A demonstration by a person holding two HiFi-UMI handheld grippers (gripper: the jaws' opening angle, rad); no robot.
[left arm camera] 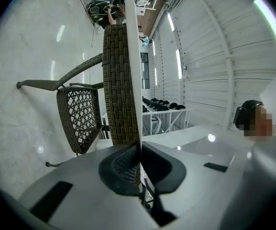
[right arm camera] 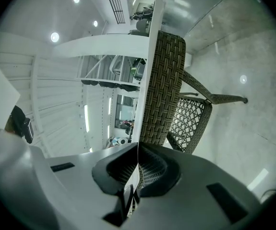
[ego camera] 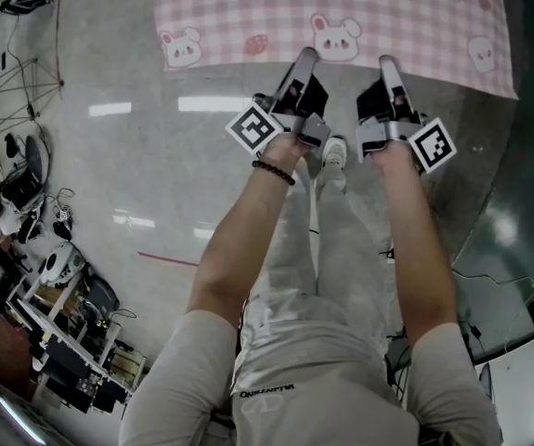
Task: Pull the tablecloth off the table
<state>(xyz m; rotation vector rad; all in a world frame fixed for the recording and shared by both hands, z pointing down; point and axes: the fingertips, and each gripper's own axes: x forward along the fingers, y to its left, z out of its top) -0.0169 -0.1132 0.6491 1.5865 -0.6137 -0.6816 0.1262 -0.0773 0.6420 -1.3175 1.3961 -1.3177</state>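
A pink checked tablecloth [ego camera: 341, 7] printed with white bunnies lies across the table at the top of the head view. Both grippers reach level to its near edge. The left gripper [ego camera: 306, 56] sits at the edge's middle, the right gripper [ego camera: 387, 61] a hand's width to its right. In the left gripper view the jaws [left arm camera: 140, 150] are shut on the cloth's thin edge [left arm camera: 138, 80], seen edge-on as a pale line running up from them. The right gripper [right arm camera: 138, 152] pinches the same edge [right arm camera: 146, 80] in the same way.
A brown wicker chair [left arm camera: 121, 80] [right arm camera: 164, 80] stands beyond the table, opposite me. The person's legs and white shoes [ego camera: 333, 151] are under the grippers on a glossy grey floor. Equipment and cables [ego camera: 53, 268] crowd the left; a dark curved surface [ego camera: 517, 203] lies to the right.
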